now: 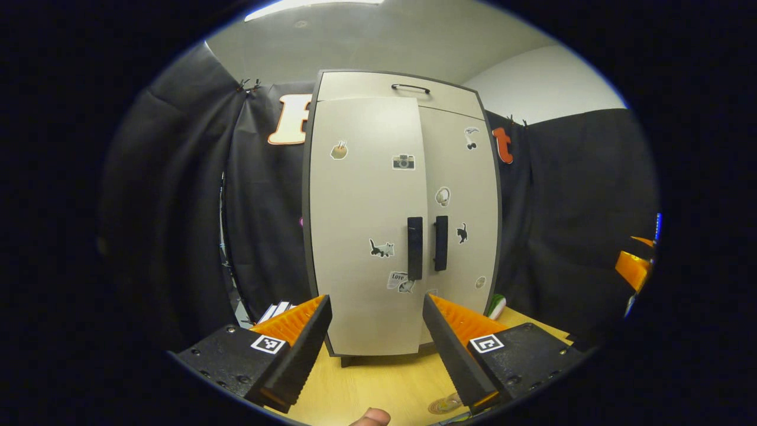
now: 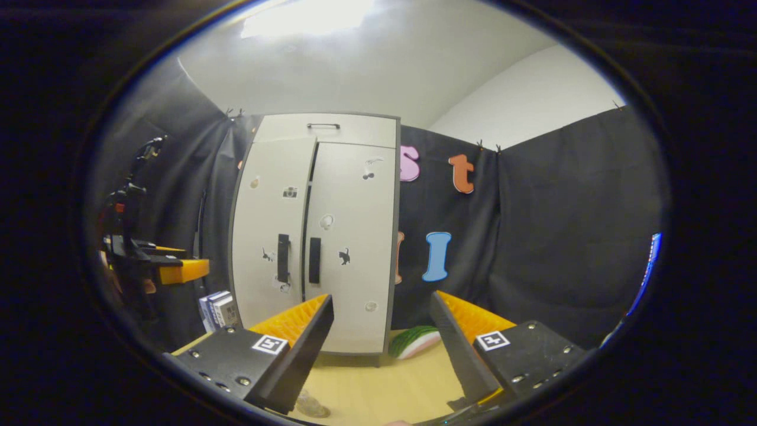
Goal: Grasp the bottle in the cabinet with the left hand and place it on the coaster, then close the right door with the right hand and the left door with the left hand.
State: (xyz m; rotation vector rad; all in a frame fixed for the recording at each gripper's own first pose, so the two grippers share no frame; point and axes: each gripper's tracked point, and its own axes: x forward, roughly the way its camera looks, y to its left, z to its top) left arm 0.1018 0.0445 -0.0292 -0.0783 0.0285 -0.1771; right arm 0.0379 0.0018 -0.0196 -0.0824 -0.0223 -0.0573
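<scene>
In the left gripper view, the left gripper [image 1: 377,343] is spread wide with nothing between its fingers, held over the wooden table [image 1: 378,384]. A fingertip [image 1: 371,418] shows at the bottom edge just below the gap. Close under the right finger lies a clear round shape [image 1: 445,404] on the table; whether it is the bottle or the coaster cannot be told, nor which way it points. Straight ahead stands the cabinet [image 1: 402,213], tall and upright, both doors shut, their two black handles [image 1: 426,245] running vertically side by side. A green object [image 1: 497,305] lies beyond the right finger by the cabinet's foot.

In the right gripper view, the right gripper [image 2: 381,349] is also wide open and empty. A clear object [image 2: 311,406] rests beneath its left finger.
</scene>
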